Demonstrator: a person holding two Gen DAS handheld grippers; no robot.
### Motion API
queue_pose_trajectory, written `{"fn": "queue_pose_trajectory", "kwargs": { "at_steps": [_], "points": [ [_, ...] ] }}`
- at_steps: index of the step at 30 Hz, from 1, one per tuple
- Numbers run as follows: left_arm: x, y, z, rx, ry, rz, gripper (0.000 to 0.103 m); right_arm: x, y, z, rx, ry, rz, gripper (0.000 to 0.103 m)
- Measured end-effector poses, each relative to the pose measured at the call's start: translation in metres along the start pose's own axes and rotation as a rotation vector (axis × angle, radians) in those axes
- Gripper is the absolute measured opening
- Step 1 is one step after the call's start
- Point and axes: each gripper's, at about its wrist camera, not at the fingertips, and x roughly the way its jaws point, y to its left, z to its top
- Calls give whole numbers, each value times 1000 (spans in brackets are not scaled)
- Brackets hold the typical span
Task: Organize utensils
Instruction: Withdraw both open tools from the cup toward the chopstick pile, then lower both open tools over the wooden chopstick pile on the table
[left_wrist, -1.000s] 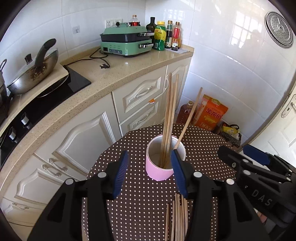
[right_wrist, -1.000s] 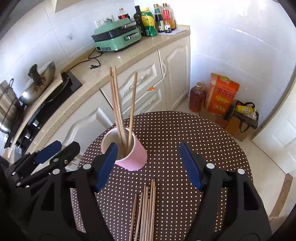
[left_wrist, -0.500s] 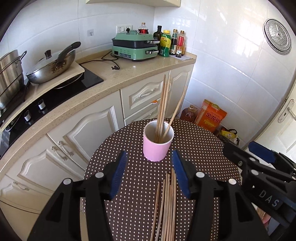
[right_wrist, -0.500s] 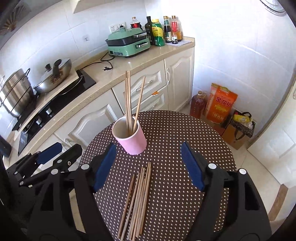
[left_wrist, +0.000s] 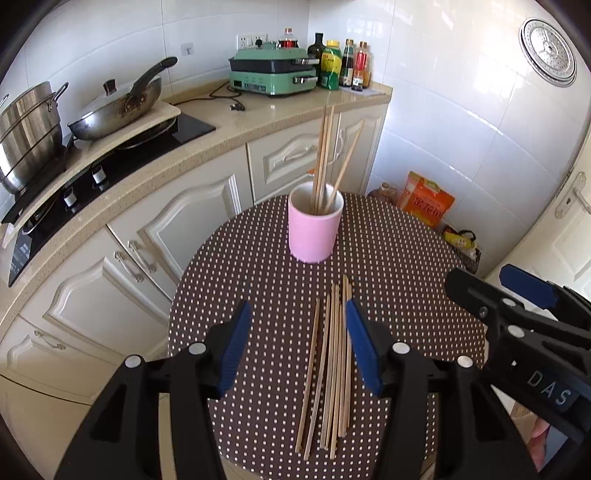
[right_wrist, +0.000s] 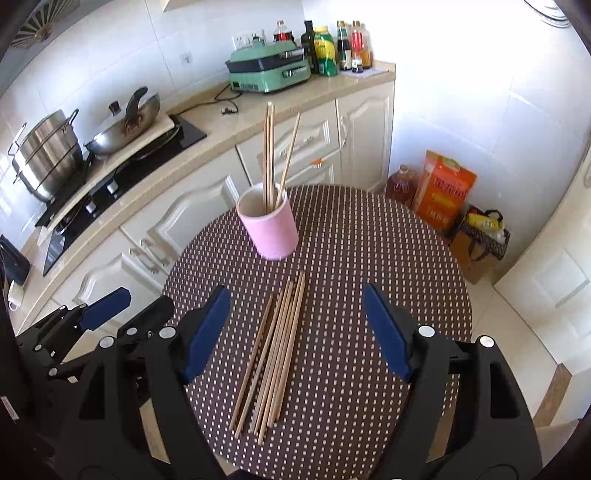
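Note:
A pink cup (left_wrist: 314, 232) (right_wrist: 271, 232) stands at the far side of a round brown dotted table (left_wrist: 406, 277) (right_wrist: 369, 240). Three wooden chopsticks (left_wrist: 321, 155) (right_wrist: 269, 147) stand in it. Several loose chopsticks (left_wrist: 332, 369) (right_wrist: 273, 358) lie side by side on the cloth, nearer than the cup. My left gripper (left_wrist: 298, 306) (right_wrist: 144, 301) hovers open above their far ends, holding nothing. To its right, my right gripper (right_wrist: 295, 291) (left_wrist: 484, 280) hangs wider open over the same bundle, also with nothing between its blue pads.
A kitchen counter (left_wrist: 258, 118) with white cabinets runs behind and left of the table. On it are a wok (left_wrist: 114, 110), a steel pot (left_wrist: 26, 129), a green appliance (left_wrist: 273, 74) and bottles (left_wrist: 332, 66). An orange bag (right_wrist: 443, 188) and an oil bottle sit on the floor at right.
Both grippers have drawn back from the pink cup toward the table's near side. The cup now looks farther off and the whole loose bundle shows. Both jaws stand slightly wider.

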Motion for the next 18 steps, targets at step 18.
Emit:
{"fn": "queue_pose_trajectory", "kwargs": {
  "at_steps": [18],
  "points": [
    [55,16,-56,-16,181,22,53,60,-7,-57,56,221,-22,74]
  ]
}}
